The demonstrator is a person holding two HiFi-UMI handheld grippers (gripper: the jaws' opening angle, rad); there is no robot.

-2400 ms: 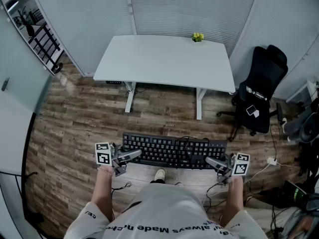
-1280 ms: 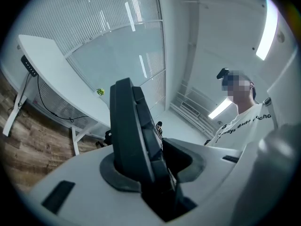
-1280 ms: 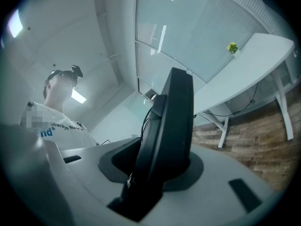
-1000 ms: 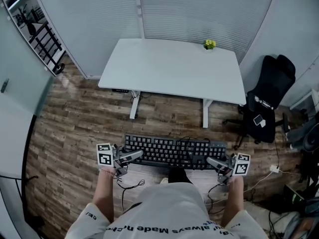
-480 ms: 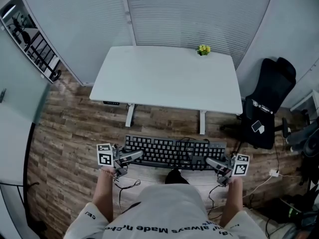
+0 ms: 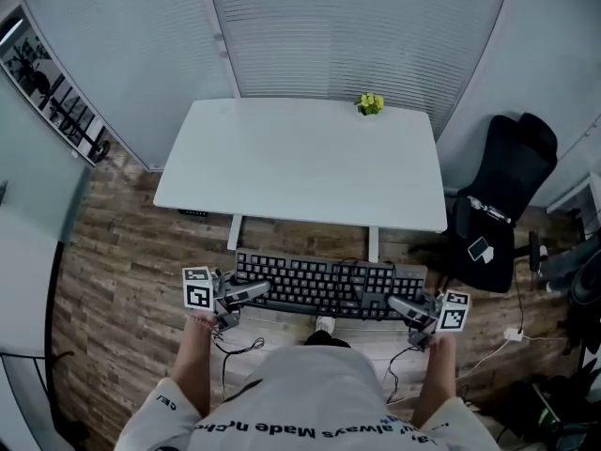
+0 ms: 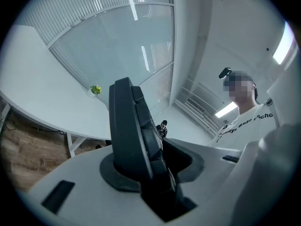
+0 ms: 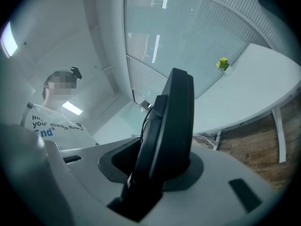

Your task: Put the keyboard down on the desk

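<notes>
A black keyboard hangs level in the air in front of the person, just short of the white desk. My left gripper is shut on its left end and my right gripper is shut on its right end. In the left gripper view the keyboard stands edge-on between the jaws, and in the right gripper view the keyboard does the same. Its cable hangs down below, toward the floor.
A small yellow-green plant stands at the desk's far right edge. A black office chair is to the right of the desk. Wood floor lies below, with cables and gear at the right. Blinds line the walls behind the desk.
The desk has come closer in the head view; its near edge now almost reaches the keyboard. Both grippers keep the same hold on the keyboard.
</notes>
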